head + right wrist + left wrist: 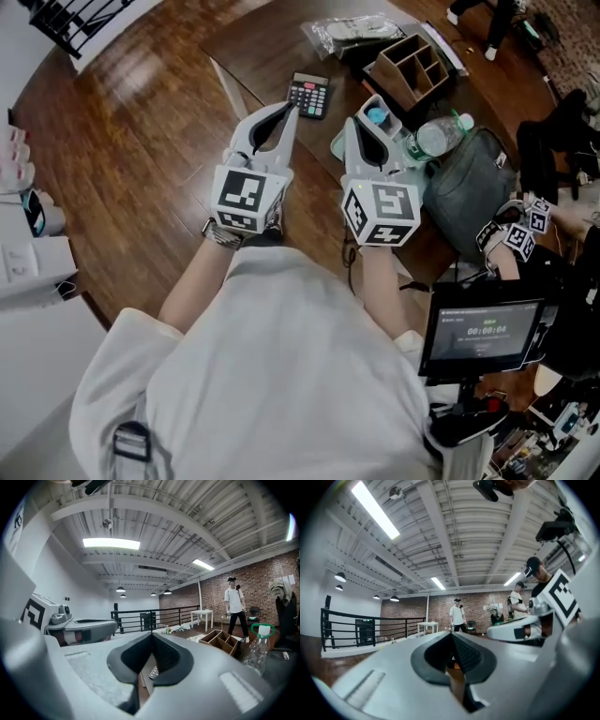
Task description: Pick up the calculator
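The calculator (309, 95), black with coloured keys, lies flat on the dark wooden table (258, 42). My left gripper (287, 109) is shut and holds nothing, and its tips hover just left of the calculator's near edge. My right gripper (356, 123) is also shut and empty, a little to the right of the calculator. In the right gripper view a corner of the calculator (153, 671) shows below the closed jaws of the right gripper (151, 635), with the left gripper (77, 627) alongside. The left gripper view shows the left gripper (451, 634) closed, and the calculator is hidden.
A wooden organiser (412, 67) and a plastic-wrapped pack (354, 31) sit behind the calculator. Right of my right gripper are a clear bottle (441, 134) and a dark bag (473, 184). A monitor (483, 333) stands at the near right. A person (233, 606) stands in the background.
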{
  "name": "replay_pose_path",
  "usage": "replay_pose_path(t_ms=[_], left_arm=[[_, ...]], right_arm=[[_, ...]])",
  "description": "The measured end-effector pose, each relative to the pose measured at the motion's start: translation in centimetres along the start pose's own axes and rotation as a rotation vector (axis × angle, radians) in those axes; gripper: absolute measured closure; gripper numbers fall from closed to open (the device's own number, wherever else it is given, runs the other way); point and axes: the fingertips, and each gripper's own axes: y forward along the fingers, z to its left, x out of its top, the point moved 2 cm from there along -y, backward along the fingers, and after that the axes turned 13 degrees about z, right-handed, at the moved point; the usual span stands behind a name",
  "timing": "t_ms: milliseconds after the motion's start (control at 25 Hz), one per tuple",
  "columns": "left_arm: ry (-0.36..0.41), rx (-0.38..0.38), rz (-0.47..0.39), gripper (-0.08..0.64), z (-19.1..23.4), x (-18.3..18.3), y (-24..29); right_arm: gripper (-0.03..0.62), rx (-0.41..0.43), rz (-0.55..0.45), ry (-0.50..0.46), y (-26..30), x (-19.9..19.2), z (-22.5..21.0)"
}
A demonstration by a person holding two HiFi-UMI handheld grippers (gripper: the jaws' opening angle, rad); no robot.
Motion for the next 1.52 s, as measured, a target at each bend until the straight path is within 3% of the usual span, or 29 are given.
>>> replay_pose_path(t_ms=[160,560,800,1000,1240,1360,1520], left_arm=[[-0.032,-0.068,0.024,0.569,1.6,-0.8,3.2],[0.0,-0.065,0.082,0.557,7.1,0.1,6.1],[0.004,-0.105,0.091,0.555,8.2,-0.2,6.8],[-0.013,-0.083,0.135,0.555,9.0,-0.6,6.6],[-0.056,-0.047,0.216,0.549,9.4,-3.7,9.7],[-0.072,-0.072,0.278,0.491,8.7,-5.5,11.2],[-0.096,-0.099,0.375,0.451,7.9,-8.4,13.0]], right_arm=[[0.591,-0.032,0.023,0.004,3.2,0.1,-1.7],[0.591,-0.058,0.03,0.013,8.5,2.8,-1.1],[0.591,-0.084,0.064,0.015,10.3,3.1,-0.7],[0.591,-0.097,0.093,-0.001,10.4,4.0,-0.6],[0.591,-0.08,0.17,0.01,12.9,1.2,-2.8],[0.59,-0.029,0.217,0.029,13.9,-0.2,-3.7],[0.521,0.023,0.301,0.03,15.4,-2.7,-4.7]])
